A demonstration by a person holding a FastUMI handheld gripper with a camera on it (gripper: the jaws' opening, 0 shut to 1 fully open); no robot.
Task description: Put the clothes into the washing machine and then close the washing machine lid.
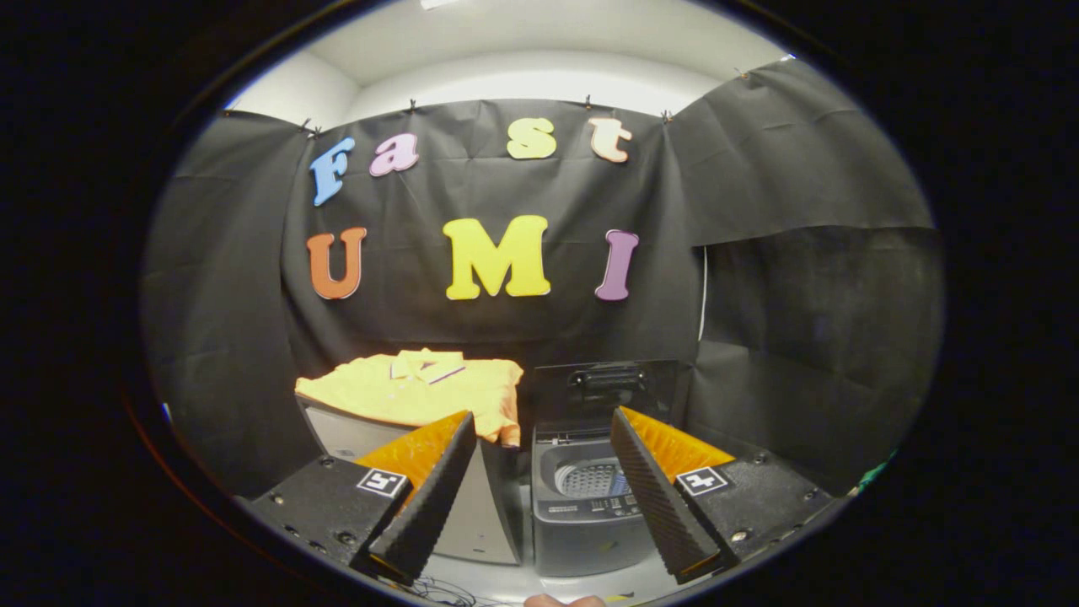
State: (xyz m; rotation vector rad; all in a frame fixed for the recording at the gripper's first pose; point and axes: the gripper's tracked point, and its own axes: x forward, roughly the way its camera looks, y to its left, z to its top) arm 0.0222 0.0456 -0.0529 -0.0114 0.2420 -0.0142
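A yellow polo shirt point(421, 389) lies spread on top of a pale box-like stand point(354, 434), beyond my left finger, with one corner hanging over the stand's right side. To its right stands a small grey top-loading washing machine point(582, 514) with its dark lid point(603, 388) raised upright at the back; the perforated drum point(593, 479) shows inside. My gripper point(539, 426) is open, its fingers spread wide with nothing between them. The machine sits between and just ahead of the fingers.
Black cloth walls close the booth behind and on both sides. Thin cables point(447, 592) lie on the light floor under my left finger. A bit of a hand point(563, 601) shows below the fingers.
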